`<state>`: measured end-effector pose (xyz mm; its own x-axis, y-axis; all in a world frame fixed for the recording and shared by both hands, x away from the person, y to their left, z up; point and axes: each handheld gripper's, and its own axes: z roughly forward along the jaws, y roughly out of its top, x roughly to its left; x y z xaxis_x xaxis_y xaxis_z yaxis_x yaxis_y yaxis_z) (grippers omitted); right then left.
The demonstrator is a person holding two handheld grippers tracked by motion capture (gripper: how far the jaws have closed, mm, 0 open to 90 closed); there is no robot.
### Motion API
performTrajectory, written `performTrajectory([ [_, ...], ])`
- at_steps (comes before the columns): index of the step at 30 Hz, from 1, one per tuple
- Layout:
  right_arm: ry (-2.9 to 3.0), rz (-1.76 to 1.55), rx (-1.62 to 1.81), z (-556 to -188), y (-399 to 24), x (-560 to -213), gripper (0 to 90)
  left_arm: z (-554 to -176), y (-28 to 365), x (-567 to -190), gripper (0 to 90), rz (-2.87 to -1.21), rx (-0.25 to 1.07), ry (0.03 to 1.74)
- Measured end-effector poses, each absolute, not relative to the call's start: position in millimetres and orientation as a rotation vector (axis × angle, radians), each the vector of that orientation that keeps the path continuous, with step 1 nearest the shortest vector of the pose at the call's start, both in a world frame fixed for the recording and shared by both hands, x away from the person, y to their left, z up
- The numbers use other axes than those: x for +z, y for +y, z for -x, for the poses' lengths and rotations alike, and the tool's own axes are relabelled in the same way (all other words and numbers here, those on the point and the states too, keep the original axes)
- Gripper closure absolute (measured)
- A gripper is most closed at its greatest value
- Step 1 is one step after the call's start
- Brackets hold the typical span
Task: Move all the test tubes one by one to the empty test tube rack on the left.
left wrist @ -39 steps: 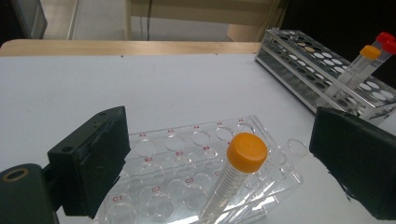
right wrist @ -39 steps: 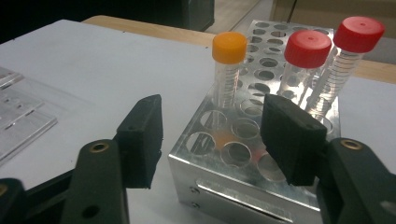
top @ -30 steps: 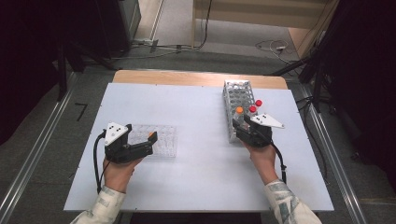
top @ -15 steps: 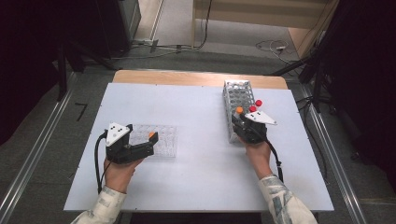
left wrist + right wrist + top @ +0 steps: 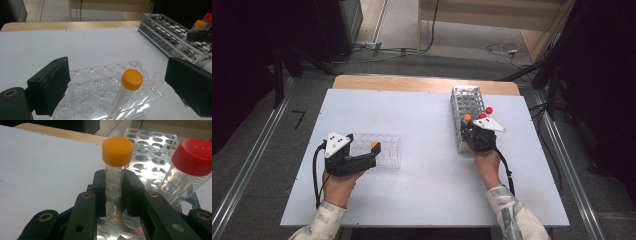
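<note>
My right gripper (image 5: 114,187) is shut on a clear tube with an orange cap (image 5: 117,151) that stands in the metal rack (image 5: 150,155). Its jaws have just been closing, and the pads now press the tube's sides. In the high view this gripper (image 5: 467,128) sits at the rack's (image 5: 467,100) near end. A red-capped tube (image 5: 192,157) stands beside it. My left gripper (image 5: 117,82) is open, with its jaws wide on either side of a clear plastic rack (image 5: 100,80). Another orange-capped tube (image 5: 131,79) leans in that rack. In the high view the left gripper (image 5: 373,156) is at the clear rack's (image 5: 387,150) left end.
The white table top (image 5: 427,190) has free room in the middle and along the front. Two red-capped tubes (image 5: 486,113) stand in the metal rack to the right of the gripped tube. The wooden table edge (image 5: 412,82) runs along the back.
The right gripper has edged slightly toward the metal rack, and its jaws have closed on the orange-capped tube. The left hand and its gripper have kept still.
</note>
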<state>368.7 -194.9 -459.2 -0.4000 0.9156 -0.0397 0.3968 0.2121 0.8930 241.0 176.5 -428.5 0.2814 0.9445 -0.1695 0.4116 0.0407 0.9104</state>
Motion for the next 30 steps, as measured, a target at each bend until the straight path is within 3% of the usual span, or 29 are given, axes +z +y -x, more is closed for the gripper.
performTrajectory([
  [20, 1.784, -1.121, 1.288, -345.5, -209.3, -402.4, 71.6, -239.1, 177.9, -426.8, 7.4, -1.537, 0.671, 1.304],
  [30, 1.876, -1.063, 1.368, -328.5, -198.4, -396.8, 71.7, -236.6, 177.9, -424.1, 9.2, -1.521, 0.673, 1.293],
])
